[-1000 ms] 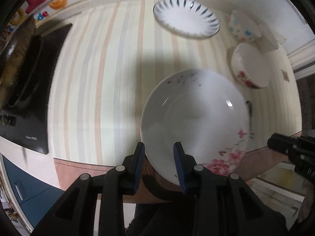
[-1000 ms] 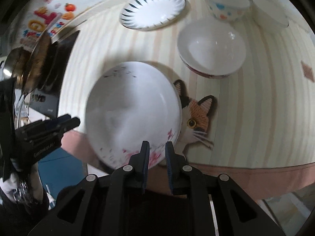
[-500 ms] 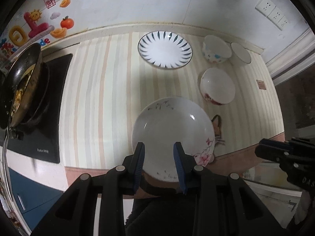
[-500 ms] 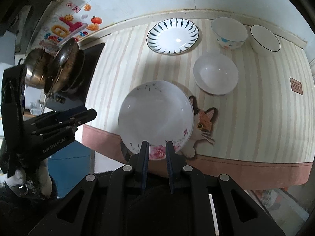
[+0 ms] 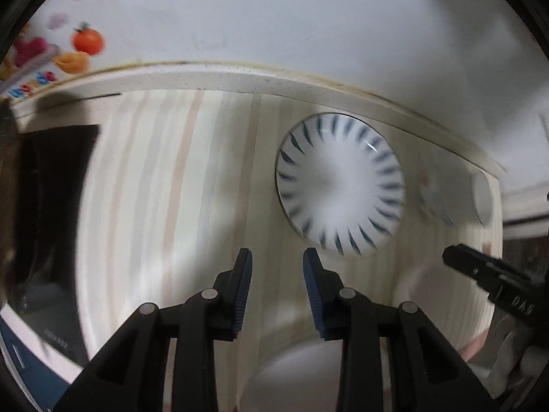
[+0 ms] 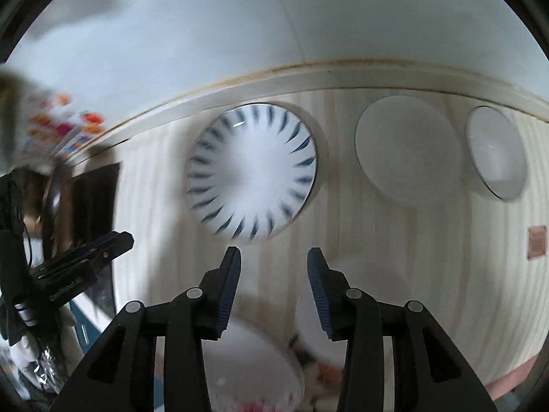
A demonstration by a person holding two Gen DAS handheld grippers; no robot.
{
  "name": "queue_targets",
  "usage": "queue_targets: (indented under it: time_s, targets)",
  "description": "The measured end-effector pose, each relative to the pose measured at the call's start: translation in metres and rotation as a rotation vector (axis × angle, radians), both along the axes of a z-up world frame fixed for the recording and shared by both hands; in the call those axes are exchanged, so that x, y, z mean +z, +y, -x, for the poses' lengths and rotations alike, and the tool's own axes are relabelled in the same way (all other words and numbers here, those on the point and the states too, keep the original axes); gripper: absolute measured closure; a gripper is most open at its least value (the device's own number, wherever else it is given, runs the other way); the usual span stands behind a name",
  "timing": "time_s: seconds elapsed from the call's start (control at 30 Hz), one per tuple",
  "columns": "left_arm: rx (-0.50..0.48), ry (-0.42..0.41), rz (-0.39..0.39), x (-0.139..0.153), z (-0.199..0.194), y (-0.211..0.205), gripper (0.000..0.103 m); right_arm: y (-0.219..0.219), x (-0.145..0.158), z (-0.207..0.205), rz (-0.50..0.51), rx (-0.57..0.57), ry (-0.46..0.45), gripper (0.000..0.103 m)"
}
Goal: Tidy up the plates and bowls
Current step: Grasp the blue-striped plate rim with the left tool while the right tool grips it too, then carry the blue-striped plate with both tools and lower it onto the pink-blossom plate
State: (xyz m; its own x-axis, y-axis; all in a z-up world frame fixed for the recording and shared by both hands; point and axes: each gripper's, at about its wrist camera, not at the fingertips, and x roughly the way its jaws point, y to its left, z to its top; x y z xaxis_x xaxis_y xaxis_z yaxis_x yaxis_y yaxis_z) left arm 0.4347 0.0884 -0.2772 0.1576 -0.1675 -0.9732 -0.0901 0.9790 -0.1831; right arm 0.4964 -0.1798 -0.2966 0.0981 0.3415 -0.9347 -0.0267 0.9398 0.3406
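Observation:
A white plate with dark blue radial strokes lies on the striped counter near the back wall. My left gripper is open and empty, just short of the plate and to its left. My right gripper is open and empty, just in front of the plate's near rim. The large white floral plate lies below and behind both grippers. Two white bowls stand to the right of the striped plate. The frames are blurred.
A black induction hob with a pan sits at the counter's left end. A cat-shaped mat lies by the floral plate. Another white bowl sits behind my right gripper. The white wall rises behind the counter's raised back edge.
Both grippers have let go of the floral plate, opened, and moved forward and down toward the striped plate. The right gripper's jaws went from nearly shut to wide open.

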Motion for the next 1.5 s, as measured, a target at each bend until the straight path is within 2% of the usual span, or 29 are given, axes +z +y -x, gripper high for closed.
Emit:
queue_targets:
  time_s: [0.13,0.33,0.4,0.43,0.5,0.57,0.67,0.83,1.0,1.23,1.5]
  targets:
    - [-0.023,0.066,-0.011,-0.044,-0.043,-0.007,0.074,0.004,-0.051,-0.041,0.04,-0.031,0.084,0.06]
    - [-0.059,0.118,-0.016,-0.085,-0.077,-0.013,0.075,0.003,-0.09,-0.065,0.045,-0.068,0.132,0.06]
    - [-0.079,0.107,-0.02,-0.09,-0.08,-0.016,0.075,0.005,-0.091,-0.07,0.059,-0.06,0.103,0.07]
    - [-0.097,0.102,-0.017,-0.093,-0.082,-0.018,0.075,0.008,-0.091,-0.072,0.052,-0.046,0.092,0.071]
    - [-0.115,0.092,0.008,-0.096,-0.082,-0.023,0.078,0.012,-0.092,-0.075,0.092,-0.034,0.083,0.079]
    - [-0.124,0.068,-0.009,-0.093,-0.081,-0.025,0.078,0.014,-0.093,-0.075,0.128,-0.021,0.062,0.083]
    - [-0.123,0.053,-0.008,-0.089,-0.076,-0.025,0.079,0.013,-0.092,-0.074,0.141,-0.018,0.044,0.089]
    - [-0.124,0.024,-0.022,-0.076,-0.058,-0.026,0.08,0.011,-0.088,-0.068,0.133,-0.003,0.028,0.091]
    - [-0.112,-0.016,-0.023,-0.05,-0.041,-0.03,0.08,0.013,-0.074,-0.06,0.111,0.006,0.002,0.091]
    - [-0.115,-0.095,-0.035,0.007,0.002,-0.026,0.079,0.012,-0.03,-0.03,0.073,0.029,-0.06,0.091]
    - [-0.131,-0.137,-0.053,0.054,0.067,-0.016,0.079,0.015,0.028,0.043,0.039,0.08,-0.152,0.091]
